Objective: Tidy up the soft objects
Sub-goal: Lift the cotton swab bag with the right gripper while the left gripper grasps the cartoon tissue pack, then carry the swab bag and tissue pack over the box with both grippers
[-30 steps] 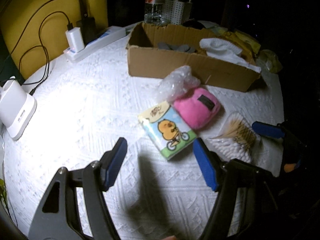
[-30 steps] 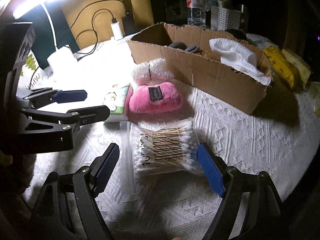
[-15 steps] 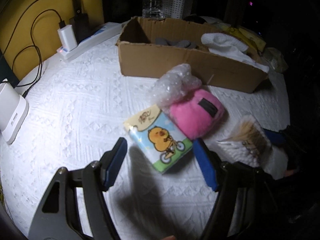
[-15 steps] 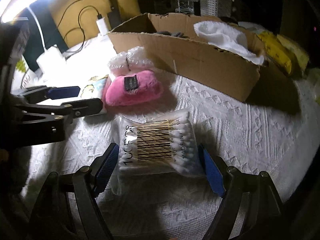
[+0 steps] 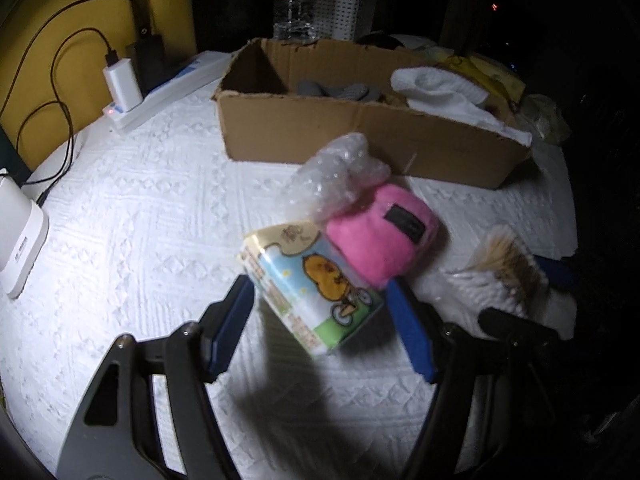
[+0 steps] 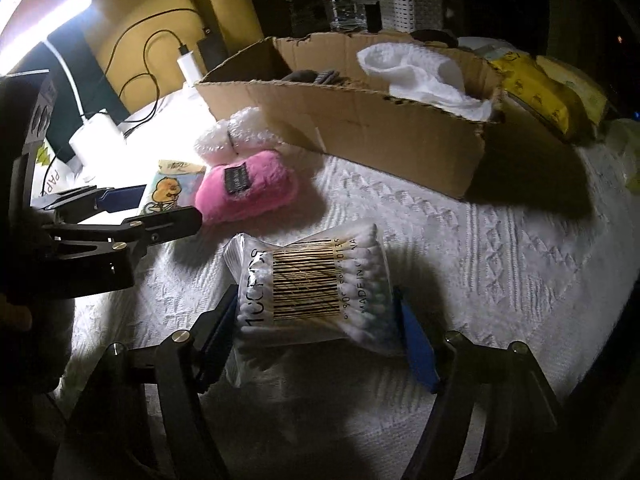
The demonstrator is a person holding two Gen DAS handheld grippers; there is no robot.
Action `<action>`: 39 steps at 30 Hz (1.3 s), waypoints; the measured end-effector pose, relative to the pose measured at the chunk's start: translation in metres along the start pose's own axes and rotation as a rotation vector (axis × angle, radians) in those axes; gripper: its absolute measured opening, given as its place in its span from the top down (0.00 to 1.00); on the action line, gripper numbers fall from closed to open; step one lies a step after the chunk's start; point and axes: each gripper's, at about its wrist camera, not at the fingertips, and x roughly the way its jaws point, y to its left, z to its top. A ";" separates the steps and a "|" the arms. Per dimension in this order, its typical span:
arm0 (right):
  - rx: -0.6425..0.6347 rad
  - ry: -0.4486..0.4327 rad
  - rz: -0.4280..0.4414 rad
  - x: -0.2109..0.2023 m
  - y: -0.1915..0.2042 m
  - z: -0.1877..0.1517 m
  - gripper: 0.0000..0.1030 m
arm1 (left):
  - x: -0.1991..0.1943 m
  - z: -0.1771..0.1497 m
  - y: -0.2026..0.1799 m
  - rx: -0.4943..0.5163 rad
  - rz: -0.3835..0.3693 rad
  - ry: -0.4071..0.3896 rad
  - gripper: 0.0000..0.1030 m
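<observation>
At lower centre of each view, the left gripper (image 5: 320, 320) is straddling the light, squashy tissue pack (image 5: 312, 292) and the right gripper (image 6: 316, 332) the crinkly, slippery cotton-swab bag (image 6: 312, 284), jaws wide, gripping nothing; both are inviting mid-side holds.

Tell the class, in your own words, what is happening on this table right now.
A person works a hand-held gripper in each hand over a white textured tablecloth. The left hand-held gripper is open around a cartoon tissue pack, fingers either side. The right hand-held gripper brackets a bag of cotton swabs. A pink plush pouch and bubble wrap lie near the cardboard box, which already holds a white cloth.
</observation>
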 end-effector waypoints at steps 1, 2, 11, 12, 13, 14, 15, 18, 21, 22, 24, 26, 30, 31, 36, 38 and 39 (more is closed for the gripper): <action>0.005 -0.002 -0.003 -0.001 -0.002 0.000 0.27 | 0.002 0.000 0.001 -0.004 -0.001 0.004 0.32; 0.009 -0.004 -0.006 -0.002 -0.003 0.000 0.27 | 0.003 0.000 0.001 -0.003 0.000 0.007 0.32; 0.029 -0.012 -0.015 -0.007 -0.010 -0.001 0.27 | -0.001 -0.007 -0.002 0.034 -0.016 -0.002 0.41; 0.030 -0.014 -0.015 -0.007 -0.010 -0.001 0.27 | -0.002 -0.008 -0.003 0.038 -0.016 -0.004 0.41; 0.030 -0.015 -0.015 -0.008 -0.010 -0.001 0.27 | -0.003 -0.009 -0.003 0.042 -0.016 -0.005 0.43; 0.030 -0.018 -0.016 -0.009 -0.010 -0.001 0.27 | -0.005 -0.010 -0.002 0.046 -0.018 -0.008 0.43; 0.029 -0.020 -0.016 -0.010 -0.010 -0.001 0.27 | -0.006 -0.011 -0.002 0.049 -0.019 -0.010 0.44; 0.029 -0.027 -0.018 -0.013 -0.009 0.000 0.27 | -0.014 -0.011 0.000 0.052 -0.020 -0.025 0.44; 0.027 -0.038 -0.018 -0.018 -0.007 0.002 0.27 | -0.024 -0.009 0.001 0.054 -0.022 -0.045 0.47; 0.026 -0.042 -0.018 -0.020 -0.006 0.003 0.27 | -0.026 -0.009 0.001 0.057 -0.021 -0.050 0.49; 0.024 -0.050 -0.020 -0.024 -0.005 0.004 0.27 | -0.030 -0.007 0.000 0.066 -0.022 -0.060 0.58; 0.022 -0.057 -0.022 -0.027 -0.004 0.006 0.27 | -0.034 -0.007 -0.002 0.076 -0.027 -0.068 0.67; 0.016 -0.065 -0.022 -0.032 -0.001 0.009 0.27 | -0.033 -0.007 -0.002 0.080 -0.038 -0.071 0.68; 0.014 -0.066 -0.022 -0.032 -0.001 0.010 0.27 | -0.033 -0.007 -0.001 0.077 -0.044 -0.074 0.68; 0.011 -0.061 -0.025 -0.031 0.001 0.010 0.27 | -0.036 -0.005 0.001 0.074 -0.056 -0.085 0.70; 0.010 -0.063 -0.025 -0.032 0.002 0.010 0.27 | -0.039 -0.004 0.003 0.071 -0.065 -0.088 0.71; 0.009 -0.064 -0.026 -0.032 0.002 0.010 0.27 | -0.042 -0.003 0.003 0.069 -0.070 -0.094 0.71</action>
